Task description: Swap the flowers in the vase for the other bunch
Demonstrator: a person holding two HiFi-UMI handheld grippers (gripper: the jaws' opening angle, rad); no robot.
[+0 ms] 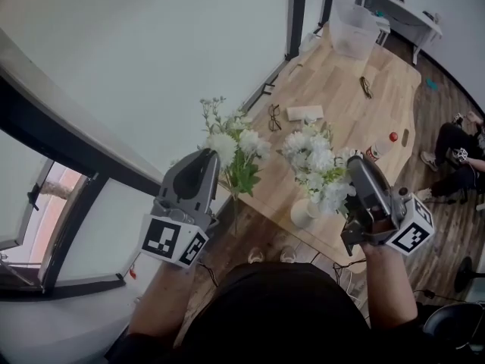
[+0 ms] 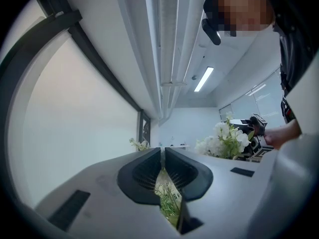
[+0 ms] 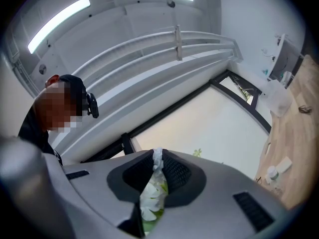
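Left gripper [image 1: 209, 155] clamping white bunch [image 1: 227, 144], green leaves [image 1: 242, 179]

A long light wooden table [image 1: 345, 120] is standing beside a white wall, on a dark plank floor [image 1: 443, 105]. A clear plastic tub [image 1: 355, 29] is sitting at the table's far end. A pair of dark-framed glasses [image 1: 273, 117] is lying just beside a flat white rectangular piece [image 1: 305, 113]. A red-capped bottle [image 1: 384, 144] is lying near the right edge. A white rounded vase [image 1: 303, 214] is standing near the front edge
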